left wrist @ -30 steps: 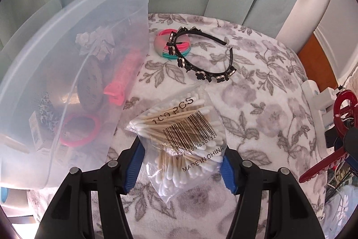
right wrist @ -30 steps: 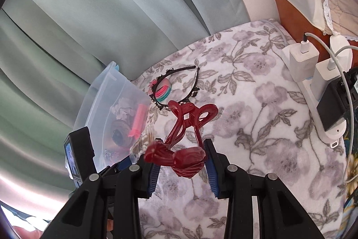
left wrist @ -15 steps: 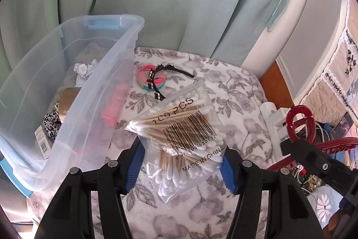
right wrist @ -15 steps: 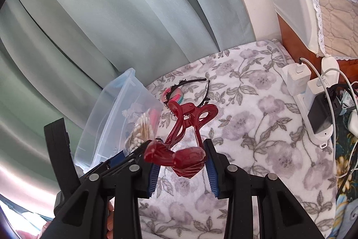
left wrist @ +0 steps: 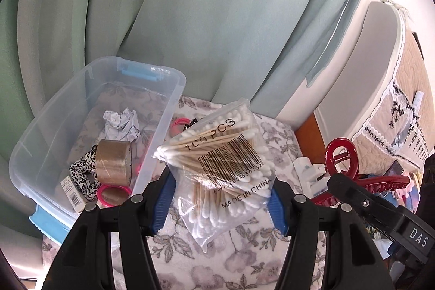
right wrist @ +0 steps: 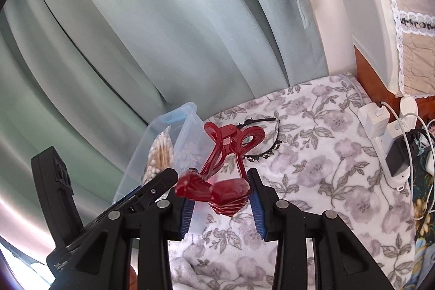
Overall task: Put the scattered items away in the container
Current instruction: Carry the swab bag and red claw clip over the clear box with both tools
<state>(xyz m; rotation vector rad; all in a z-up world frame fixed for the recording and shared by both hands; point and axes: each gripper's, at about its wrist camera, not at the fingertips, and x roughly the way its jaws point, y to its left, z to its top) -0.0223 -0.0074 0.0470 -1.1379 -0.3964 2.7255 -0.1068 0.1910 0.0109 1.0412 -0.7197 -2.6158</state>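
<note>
My left gripper [left wrist: 218,201] is shut on a clear bag of cotton swabs [left wrist: 220,167] and holds it in the air just right of the clear plastic bin [left wrist: 168,110]. The bin holds a tape roll [left wrist: 112,163], crumpled paper [left wrist: 121,122], a leopard scrunchie [left wrist: 83,175] and a pink ring [left wrist: 112,193]. My right gripper [right wrist: 218,199] is shut on a red hair claw clip [right wrist: 223,167], raised above the floral cloth; the clip also shows in the left wrist view [left wrist: 345,162]. A black headband [right wrist: 267,143] lies on the cloth beyond it.
Pink hair ties [left wrist: 179,124] lie beside the bin. A power strip with chargers and cables [right wrist: 391,132] lies at the cloth's right edge. Green curtains [left wrist: 190,18] hang behind. The left gripper's body [right wrist: 89,208] shows at the lower left of the right wrist view.
Both grippers have risen with their loads. The left one has lifted and tilted so the bin's inside now shows from above; the right one has come closer to the left.
</note>
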